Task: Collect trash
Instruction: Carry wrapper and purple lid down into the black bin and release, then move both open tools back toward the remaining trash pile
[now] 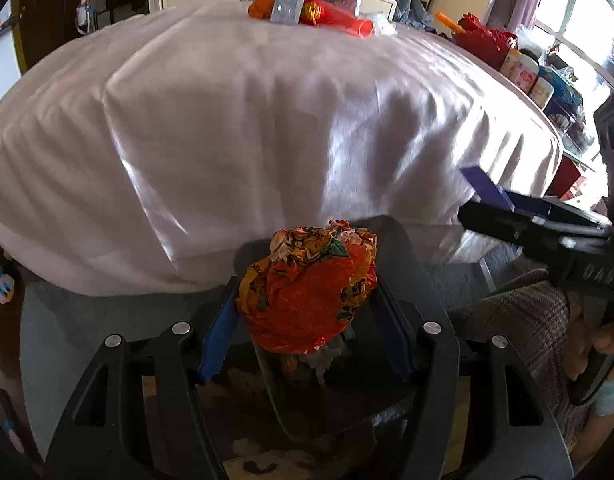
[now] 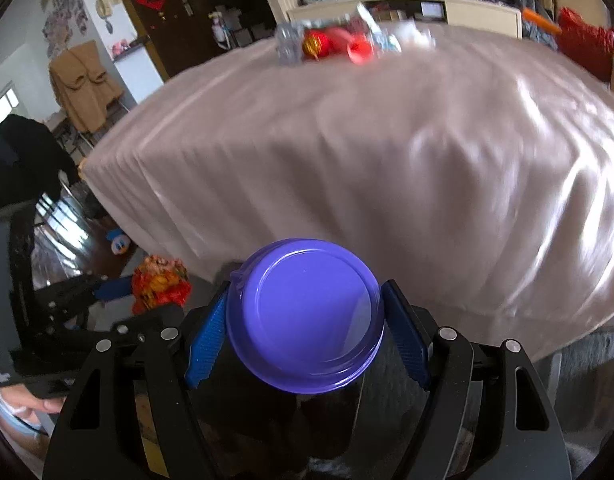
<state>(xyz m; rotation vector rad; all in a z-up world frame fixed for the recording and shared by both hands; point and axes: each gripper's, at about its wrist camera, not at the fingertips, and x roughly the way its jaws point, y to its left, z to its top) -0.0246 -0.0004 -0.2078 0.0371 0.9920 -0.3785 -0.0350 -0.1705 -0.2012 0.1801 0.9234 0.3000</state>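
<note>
The left gripper (image 1: 307,320) has its blue pads pressed against a crumpled orange and yellow wrapper (image 1: 309,288), holding it off the near edge of the table. Below it sits a dark bin (image 1: 307,400) with what may be white paper inside, though the wrapper hides most of it. The right gripper (image 2: 307,328) clamps a purple lid (image 2: 305,316) between its pads, the disc facing the camera and blocking the view beneath. Beyond both lies the white tablecloth (image 1: 267,128). At its far edge sit a red tube (image 1: 347,22), a clear blister pack (image 1: 287,2) and a small orange bundle (image 1: 261,6), close together. A Donald Duck toy (image 2: 117,240) lies on the floor, left of the table in the right wrist view.
</note>
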